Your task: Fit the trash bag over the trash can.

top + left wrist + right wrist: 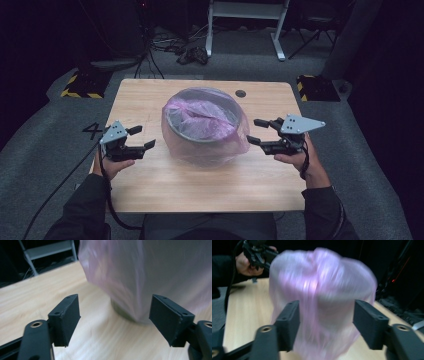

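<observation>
My left gripper [139, 139] at lower left and right gripper [258, 132] at right stand released, nothing between the jaws. To finish lining well, I should draw the film evenly downward without tipping anything. Centre frame, the bin [200, 131] on the table [150, 185] wears a pink bag [202, 120] over its rim; otherwise apparently empty.

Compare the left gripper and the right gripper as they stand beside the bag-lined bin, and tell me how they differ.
The left gripper sits at the left of the grey round bin lined with a pink translucent plastic bag; the right gripper sits at its right. The left gripper's jaws point right toward the bin, the right gripper's point left. In the high view, the right gripper's grey plate looks larger and more pointed. Both are open, hold nothing and hover above the light wooden table.
</observation>
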The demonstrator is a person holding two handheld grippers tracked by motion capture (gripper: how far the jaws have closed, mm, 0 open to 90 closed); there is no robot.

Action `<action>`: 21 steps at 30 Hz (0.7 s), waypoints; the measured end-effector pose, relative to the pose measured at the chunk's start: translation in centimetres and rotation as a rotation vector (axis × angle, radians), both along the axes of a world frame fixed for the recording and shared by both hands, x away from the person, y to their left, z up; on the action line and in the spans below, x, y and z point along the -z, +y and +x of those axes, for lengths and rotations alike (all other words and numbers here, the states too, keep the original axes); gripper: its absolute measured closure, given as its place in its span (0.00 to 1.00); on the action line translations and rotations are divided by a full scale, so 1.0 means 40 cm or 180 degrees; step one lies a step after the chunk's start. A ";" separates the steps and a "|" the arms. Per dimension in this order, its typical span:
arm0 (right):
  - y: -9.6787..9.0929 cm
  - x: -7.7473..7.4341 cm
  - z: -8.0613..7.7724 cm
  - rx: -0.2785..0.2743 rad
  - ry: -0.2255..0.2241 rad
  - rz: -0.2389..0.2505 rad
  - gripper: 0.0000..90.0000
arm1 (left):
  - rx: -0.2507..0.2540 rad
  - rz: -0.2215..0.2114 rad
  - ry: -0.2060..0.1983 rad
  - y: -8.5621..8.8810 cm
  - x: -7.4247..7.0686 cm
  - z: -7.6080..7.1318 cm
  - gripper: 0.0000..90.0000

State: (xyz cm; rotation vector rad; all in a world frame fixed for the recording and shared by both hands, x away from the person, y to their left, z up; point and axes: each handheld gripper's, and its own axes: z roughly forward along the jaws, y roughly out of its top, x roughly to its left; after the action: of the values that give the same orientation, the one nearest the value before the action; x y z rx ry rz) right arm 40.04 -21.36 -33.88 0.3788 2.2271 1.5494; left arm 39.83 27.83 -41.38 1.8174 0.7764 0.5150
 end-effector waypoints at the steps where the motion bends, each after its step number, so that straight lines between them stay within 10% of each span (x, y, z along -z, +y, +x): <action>1: 0.012 -0.018 0.005 -0.0004 -0.0028 0.0008 0.47 | -0.0001 -0.0029 -0.0013 -0.006 -0.007 0.017 0.28; 8: 0.127 -0.104 0.076 -0.0289 -0.0074 -0.0218 0.62 | -0.0067 0.0035 0.0091 -0.055 -0.011 0.113 0.31; 21: 0.246 -0.081 0.172 -0.0207 0.0274 -0.0762 0.56 | 0.0020 0.0210 0.0217 -0.143 0.017 0.191 0.33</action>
State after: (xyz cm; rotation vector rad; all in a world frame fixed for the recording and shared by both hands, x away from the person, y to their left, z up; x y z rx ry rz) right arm 46.92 -11.50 -30.65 0.3095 2.4794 1.2984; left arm 47.48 22.09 -42.07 1.9064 0.8080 0.4816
